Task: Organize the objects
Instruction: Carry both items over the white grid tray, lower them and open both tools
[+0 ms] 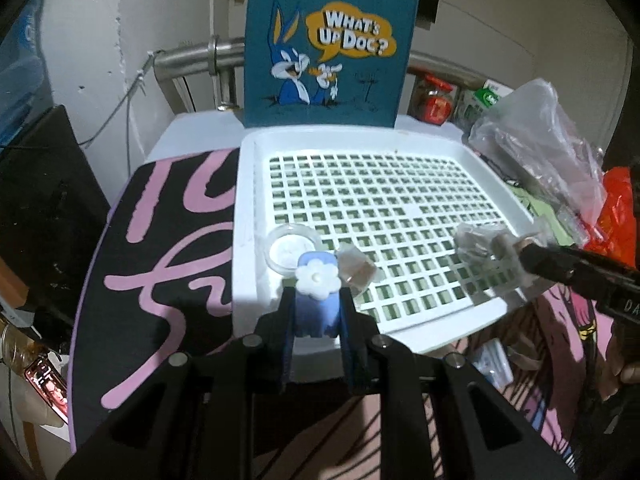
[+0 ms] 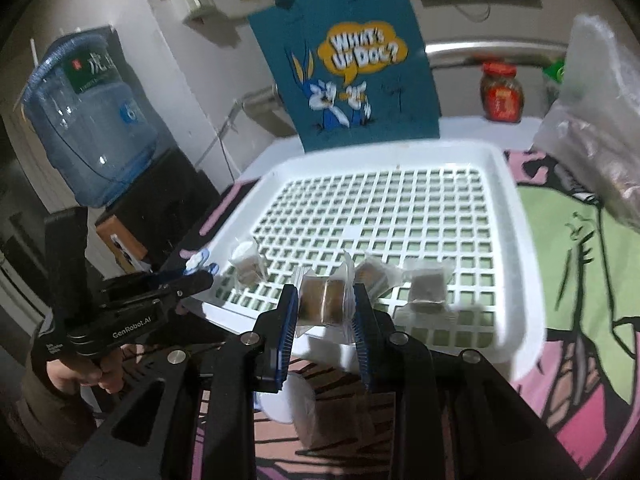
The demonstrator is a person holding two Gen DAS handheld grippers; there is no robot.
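In the left wrist view, the left hand-held gripper [image 1: 316, 304] is clamped on a blue hair clip [image 1: 316, 300] with a white flower, and it holds the clip just over the near left corner of the white tray [image 1: 248, 200]. I think the clip is held there because it should go into the tray with the other things. Inside this corner sit a small round clear container [image 1: 291, 249] and one wrapped brown snack [image 1: 357, 270], close together. At the right edge the right hand-held gripper [image 1: 516, 256] comes in with a wrapped packet. A blue cartoon bag [image 1: 324, 44] stands behind the tray and loose plastic bags [image 1: 540, 140] lie on the surface at the right

In the right wrist view, the right hand-held gripper [image 2: 325, 308] is closed on a wrapped brown packet [image 2: 322, 298], above the near rim of the tray. The tray already holds about three similar wrapped packets [image 2: 426, 286] in a row near this rim, so this one probably joins them. A red-lid jar [image 2: 502, 94] stands far behind
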